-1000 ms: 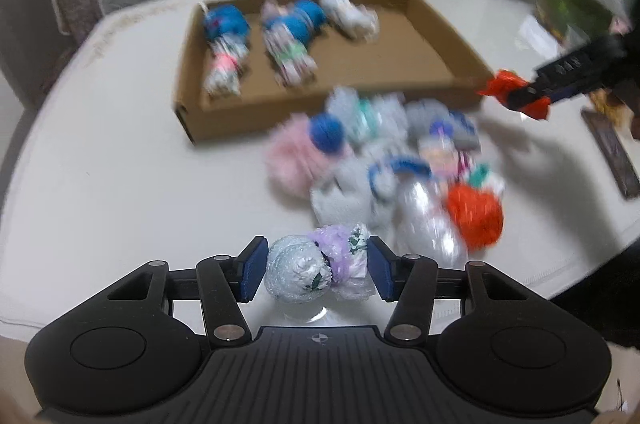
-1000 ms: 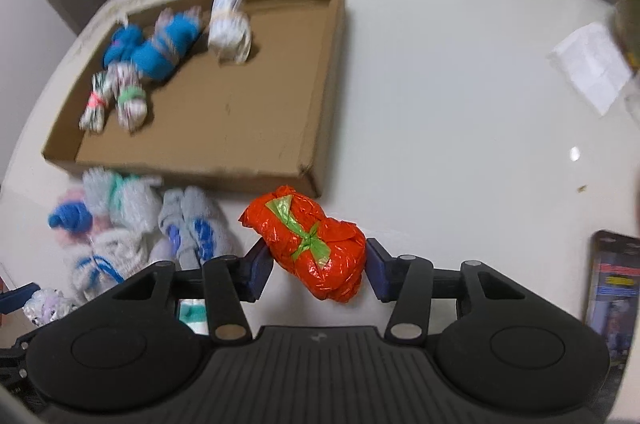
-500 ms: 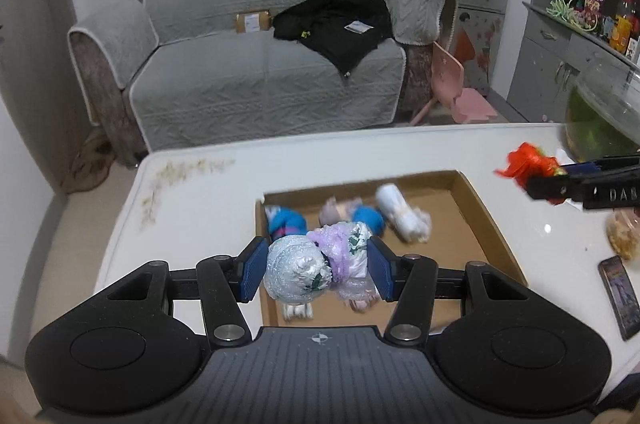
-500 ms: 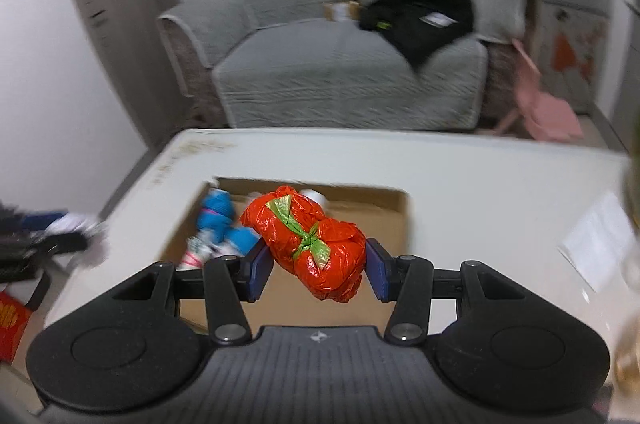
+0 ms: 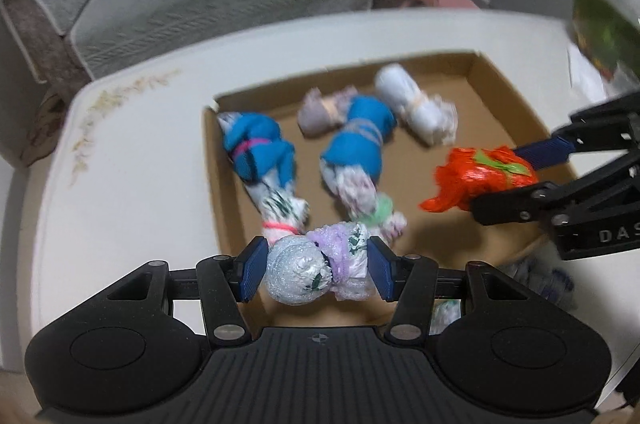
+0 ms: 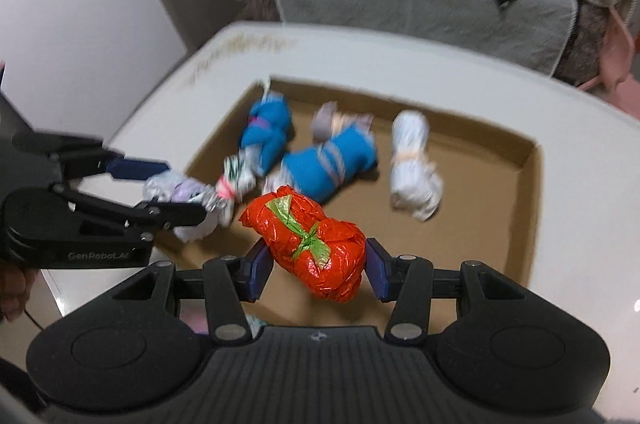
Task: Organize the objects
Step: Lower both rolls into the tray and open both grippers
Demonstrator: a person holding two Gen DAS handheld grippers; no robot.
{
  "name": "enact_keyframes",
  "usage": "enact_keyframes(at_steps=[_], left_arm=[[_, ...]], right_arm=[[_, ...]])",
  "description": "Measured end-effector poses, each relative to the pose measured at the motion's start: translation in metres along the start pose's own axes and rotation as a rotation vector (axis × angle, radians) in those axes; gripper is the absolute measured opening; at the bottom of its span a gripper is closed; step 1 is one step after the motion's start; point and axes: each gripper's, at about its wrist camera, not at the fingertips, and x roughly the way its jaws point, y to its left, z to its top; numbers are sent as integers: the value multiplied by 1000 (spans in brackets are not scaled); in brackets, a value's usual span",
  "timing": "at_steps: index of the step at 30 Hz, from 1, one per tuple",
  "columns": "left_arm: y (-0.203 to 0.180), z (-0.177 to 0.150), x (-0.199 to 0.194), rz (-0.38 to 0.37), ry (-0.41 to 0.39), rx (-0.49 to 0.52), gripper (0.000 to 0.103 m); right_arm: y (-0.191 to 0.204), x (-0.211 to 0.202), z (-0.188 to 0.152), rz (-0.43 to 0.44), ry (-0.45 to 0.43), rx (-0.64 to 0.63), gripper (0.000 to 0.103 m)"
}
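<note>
Since a second ago both grippers have carried their bundles from the loose pile to above the box (image 5: 516, 128), where three bundles (image 5: 352, 144) lie. Motion blur smears the box contents, and the pile is mostly hidden behind the grippers. The left gripper (image 5: 316, 270), jaws partly closed, clamps a silver-lilac bundle (image 5: 298, 274). The right gripper (image 6: 316, 266) likewise pinches an orange bundle (image 6: 316, 244), apparently clear of the box floor.

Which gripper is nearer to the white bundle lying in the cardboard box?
Right. The right gripper, holding the orange bundle, hangs just in front of the white bundle. The left gripper is farther, at the box's near left corner.
</note>
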Motion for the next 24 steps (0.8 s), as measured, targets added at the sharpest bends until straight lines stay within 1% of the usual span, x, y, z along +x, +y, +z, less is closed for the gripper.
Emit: enact_keyframes(at_steps=[3,5,8,10,16,18,20,24], left_arm=[[-6,-6,10,-5,25,35,60],[-11,-6,15,7,30,66,60],[-9,-8,22,14,51,71,60],[-10,-10,27,24,67,93,60],[-15,-17,32,86,80,174,61],[-15,-18,34,100,84,186,63],[-17,-19,34,122,83,210,64],[-22,-22,36,143,85,253,65]], right_arm=[[7,15,-2,0,32,-11,46],[16,17,-3,2,50,-19,46],[23,29,-5,1,85,-40,46],[27,38,-5,1,106,-50,46],[34,52,-8,-7,137,-62,46],[36,54,-9,-5,143,-61,46],[37,54,-10,-2,147,-62,46],[38,55,-12,0,158,-65,47]])
